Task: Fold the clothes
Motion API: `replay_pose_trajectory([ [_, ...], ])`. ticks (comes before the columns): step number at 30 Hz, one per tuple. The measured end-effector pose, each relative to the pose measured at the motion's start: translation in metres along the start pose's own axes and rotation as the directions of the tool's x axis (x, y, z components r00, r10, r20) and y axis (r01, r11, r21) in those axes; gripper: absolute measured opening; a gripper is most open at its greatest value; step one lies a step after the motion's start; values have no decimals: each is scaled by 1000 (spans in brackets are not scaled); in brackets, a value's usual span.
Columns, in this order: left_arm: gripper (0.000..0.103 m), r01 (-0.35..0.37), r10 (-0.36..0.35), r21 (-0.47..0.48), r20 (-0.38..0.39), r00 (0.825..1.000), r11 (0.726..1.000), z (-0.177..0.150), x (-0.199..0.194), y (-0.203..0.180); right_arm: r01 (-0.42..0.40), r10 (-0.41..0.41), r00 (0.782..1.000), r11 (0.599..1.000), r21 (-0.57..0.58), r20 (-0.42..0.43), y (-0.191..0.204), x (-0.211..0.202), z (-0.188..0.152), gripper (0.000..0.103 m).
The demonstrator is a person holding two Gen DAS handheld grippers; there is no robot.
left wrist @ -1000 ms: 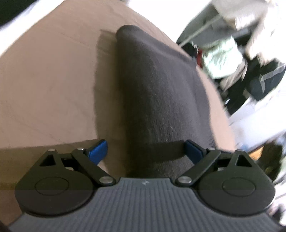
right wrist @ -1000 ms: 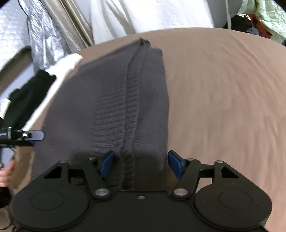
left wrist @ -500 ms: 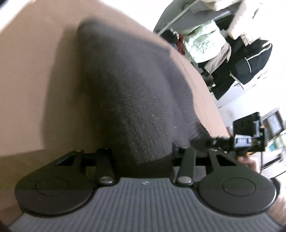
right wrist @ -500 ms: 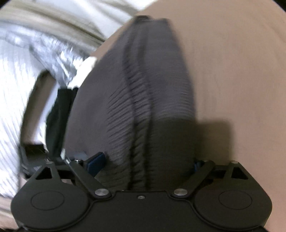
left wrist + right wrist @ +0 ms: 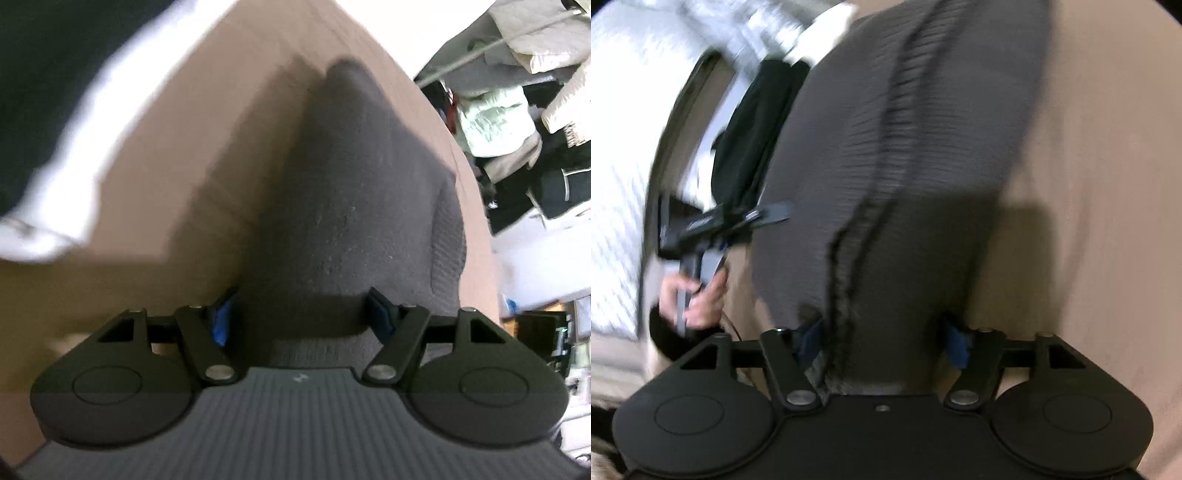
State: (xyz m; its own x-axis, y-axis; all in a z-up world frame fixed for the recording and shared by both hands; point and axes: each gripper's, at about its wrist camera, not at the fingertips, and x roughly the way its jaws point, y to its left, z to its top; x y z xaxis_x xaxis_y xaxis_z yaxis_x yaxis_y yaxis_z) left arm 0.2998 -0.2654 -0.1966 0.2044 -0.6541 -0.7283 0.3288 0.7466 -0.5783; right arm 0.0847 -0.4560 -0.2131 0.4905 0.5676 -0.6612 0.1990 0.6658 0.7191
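Whereas a second ago both grippers stood spread beside the dark grey sweater [image 5: 354,206], the left gripper [image 5: 301,319] and right gripper [image 5: 882,341] now pinch its near edge, lifting it off the tan bed [image 5: 1108,184]; a fold seems under way.

Left gripper [image 5: 301,319] jaws clamp the dark grey knit garment [image 5: 354,206]. Garment stretches ahead over tan bed [image 5: 184,166]. Clothes pile [image 5: 517,122] at right.
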Motion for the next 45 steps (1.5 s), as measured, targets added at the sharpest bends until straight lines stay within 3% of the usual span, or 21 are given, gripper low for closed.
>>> replay_pose_trajectory([
  [2,71,-38,37,79,21,999,996,-4,-8,-10,17,-17,999,1000,4,45,0,-17,-1,72],
  [4,72,-16,17,112,-8,1000,994,-8,-6,-12,68,-65,991,997,-21,118,6,-35,10,76],
  [6,77,6,-3,90,-37,999,996,-10,2,-11,73,-71,978,997,-4,195,2,-45,30,87],
  [8,81,6,-3,52,-62,998,999,-8,8,-6,43,-52,964,998,39,263,-11,-48,46,89],
  [9,89,11,-9,32,-70,997,999,-7,11,-2,28,-46,957,997,66,286,-20,-46,53,89],
  [14,97,66,-71,-66,-63,996,996,-7,30,16,-60,-24,952,963,263,306,-73,-15,89,94],
  [15,95,85,-90,-70,-64,994,994,-8,33,16,-130,27,940,950,284,339,-76,-12,95,94],
  [16,79,122,-125,-35,-73,990,992,-11,38,10,-195,76,927,935,298,368,-79,-8,101,94],
  [17,76,160,-159,0,-83,984,987,-14,42,3,-233,112,919,927,294,377,-76,-4,107,94],
  [19,64,169,-163,66,-84,983,983,-18,43,-9,-221,116,925,939,265,361,-61,5,115,95],
  [21,58,147,-139,118,-73,988,982,-20,38,-19,-137,68,945,970,199,319,-44,14,122,95],
  [24,58,129,-122,107,-74,990,986,-18,35,-18,-33,-2,963,992,125,270,-26,17,131,95],
  [27,58,103,-96,97,-78,992,990,-16,35,-17,-114,50,947,976,185,317,-34,8,130,95],
  [31,63,101,-94,78,-94,991,992,-18,31,-11,-223,103,905,941,254,414,-62,-13,114,95],
  [34,67,103,-95,67,-104,990,992,-18,30,-8,-272,129,885,923,271,448,-72,-24,108,95],
  [45,72,108,-101,56,-118,988,993,-19,34,-2,-37,-16,953,985,168,302,-50,7,137,97],
])
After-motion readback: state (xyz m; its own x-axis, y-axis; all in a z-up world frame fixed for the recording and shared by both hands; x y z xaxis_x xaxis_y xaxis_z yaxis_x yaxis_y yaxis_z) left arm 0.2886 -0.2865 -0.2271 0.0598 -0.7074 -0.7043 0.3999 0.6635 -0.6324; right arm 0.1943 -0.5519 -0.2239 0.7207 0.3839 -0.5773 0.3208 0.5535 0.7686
